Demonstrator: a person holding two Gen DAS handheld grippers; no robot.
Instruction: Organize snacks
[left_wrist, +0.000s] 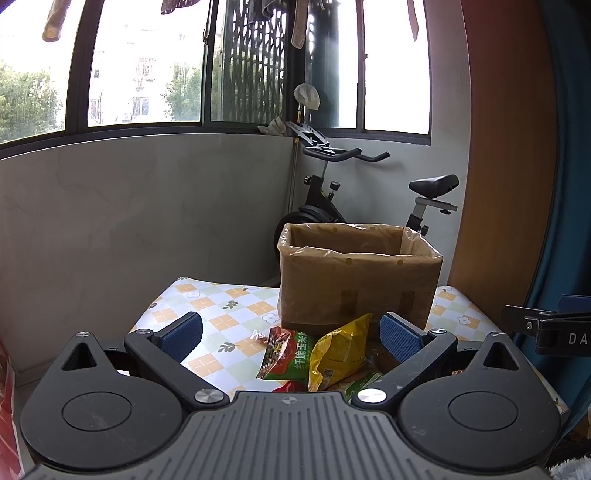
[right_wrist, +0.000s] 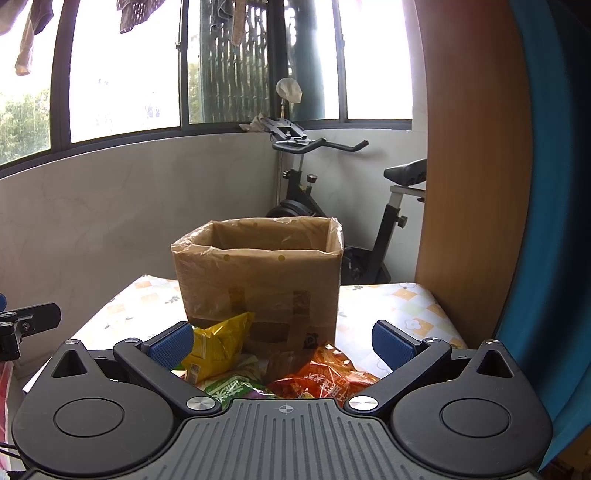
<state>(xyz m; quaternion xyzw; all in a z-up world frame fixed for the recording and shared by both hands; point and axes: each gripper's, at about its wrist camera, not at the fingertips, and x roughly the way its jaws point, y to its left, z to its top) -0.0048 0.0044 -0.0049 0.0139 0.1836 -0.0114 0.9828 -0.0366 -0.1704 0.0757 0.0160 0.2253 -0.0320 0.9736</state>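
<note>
A: How is the left gripper (left_wrist: 291, 334) held?

B: It is held wide apart, with nothing gripped between its blue pads (left_wrist: 183, 334). It is raised over the near edge of the tabletop (left_wrist: 207, 314), and a green and red packet (left_wrist: 286, 354) and a yellow packet (left_wrist: 341, 350) are seen between its fingers, lying on the cloth below.

A: And the right gripper (right_wrist: 283, 341)?

B: It is likewise spread wide, and nothing is gripped. The yellow packet (right_wrist: 218, 349) is seen just beside its left pad (right_wrist: 171, 345); whether the two touch cannot be told. An orange packet (right_wrist: 328, 374) and a green packet (right_wrist: 231, 389) are seen lower down, near the gripper's body.

A: Where are the snacks placed on the tabletop?

B: They are piled together at the near edge, the packets overlapping one another, right in front of a cardboard box (right_wrist: 258, 280).

A: And the box?

B: It is stood upright behind the pile, toward the far edge, lined with clear plastic and open at the top. Its inside cannot be seen from either view.

A: What is found beyond the tabletop?

B: An exercise bike (left_wrist: 332, 199) is seen in the corner under the windows, and a wooden panel (right_wrist: 476, 184) is seen at the right.
</note>
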